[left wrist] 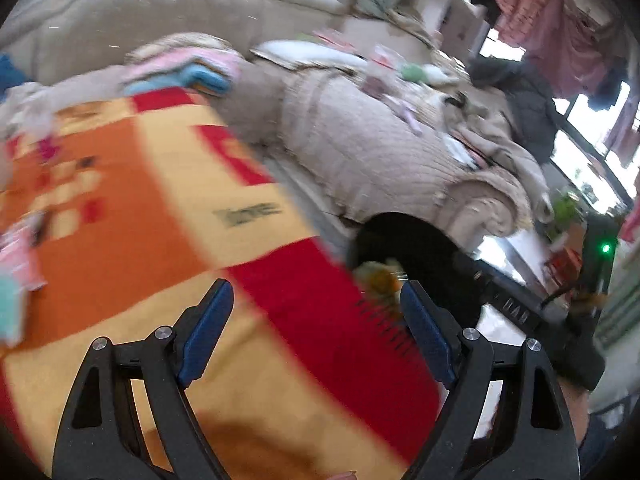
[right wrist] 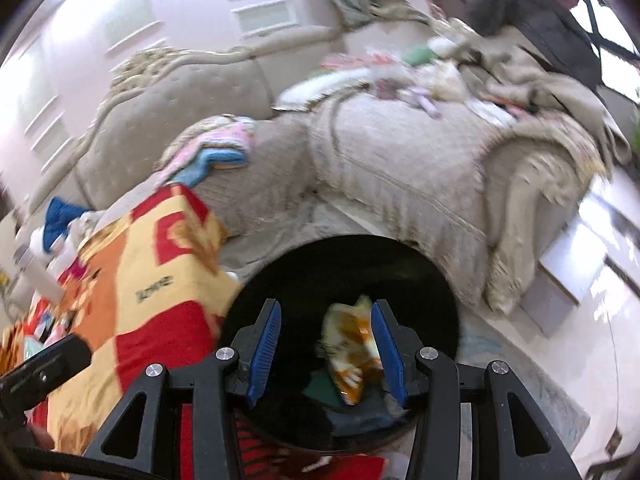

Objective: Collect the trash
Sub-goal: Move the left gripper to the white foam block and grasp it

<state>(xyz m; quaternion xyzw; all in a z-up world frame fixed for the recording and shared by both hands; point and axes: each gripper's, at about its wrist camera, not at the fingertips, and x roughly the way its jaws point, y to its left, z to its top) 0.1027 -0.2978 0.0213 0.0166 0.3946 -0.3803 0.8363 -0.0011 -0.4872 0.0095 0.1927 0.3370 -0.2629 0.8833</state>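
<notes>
A round black trash bin (right wrist: 420,280) stands on the floor beside the table. My right gripper (right wrist: 326,344) is open right above its mouth. A yellow-orange snack wrapper (right wrist: 350,344) is between the spread blue pads, blurred, loose over the bin; other trash lies dark at the bottom. In the left wrist view my left gripper (left wrist: 316,324) is open and empty over the red, orange and yellow tablecloth (left wrist: 160,200). The bin (left wrist: 420,248) and the wrapper (left wrist: 380,276) show past the table's edge, near the right fingertip. The other gripper (left wrist: 520,304) reaches in from the right.
A beige sofa (right wrist: 380,160) covered with clothes and clutter runs behind the bin. Pink and blue folded cloths (right wrist: 216,148) lie on it near the table. Small items lie at the table's left end (left wrist: 20,248). White tiled floor (right wrist: 580,260) lies to the right.
</notes>
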